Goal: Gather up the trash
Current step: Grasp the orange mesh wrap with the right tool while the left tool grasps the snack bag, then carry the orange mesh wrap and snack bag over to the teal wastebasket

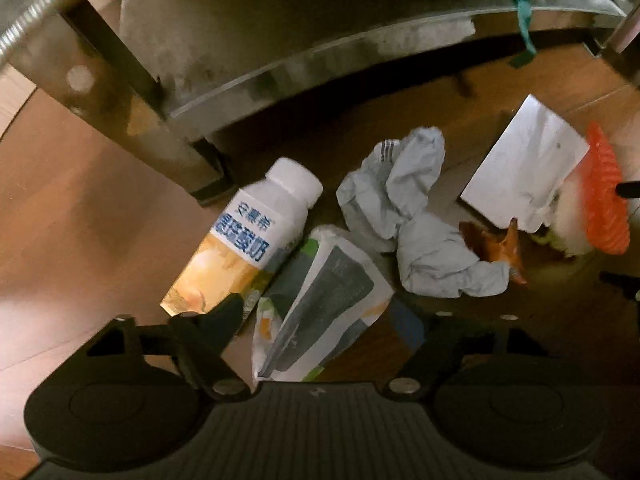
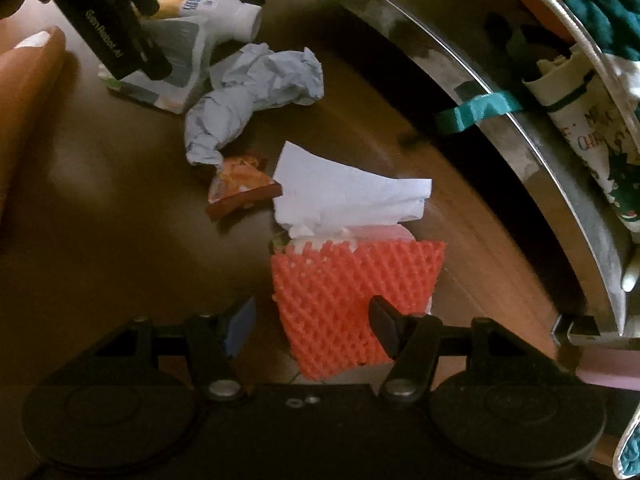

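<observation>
Trash count: six pieces lie on the brown floor point(image 1: 80, 208), one of each kind.
Bottle point(image 1: 248, 236): one, white-capped, on its side, cap toward the metal shelf point(image 1: 320, 56); it touches the carton along one side.
Carton point(image 1: 320, 300): one, flattened, grey and white, lying between the left tool's fingers.
Blue paper point(image 1: 416, 224): one crumpled wad, just beside the carton, its far end touching the wrapper.
Wrapper point(image 2: 240, 188): one, orange-brown, small, between the blue paper and the white paper.
White paper point(image 2: 344, 192): one creased sheet, resting against the top of the net.
Net point(image 2: 348, 300): one orange foam mesh sleeve over a whitish core, nearest the right tool.
Left tool point(image 1: 320, 312): fingers apart, astride the carton; whether they touch it cannot be told. In the right view it shows from outside, over the carton.
Right tool point(image 2: 312, 320): fingers apart, the net between them; the right finger lies in front of the mesh, the left stands clear of it.
Shelf: one, metal-edged, low, behind the trash; a teal strip point(image 2: 476, 112) hangs over its edge.
</observation>
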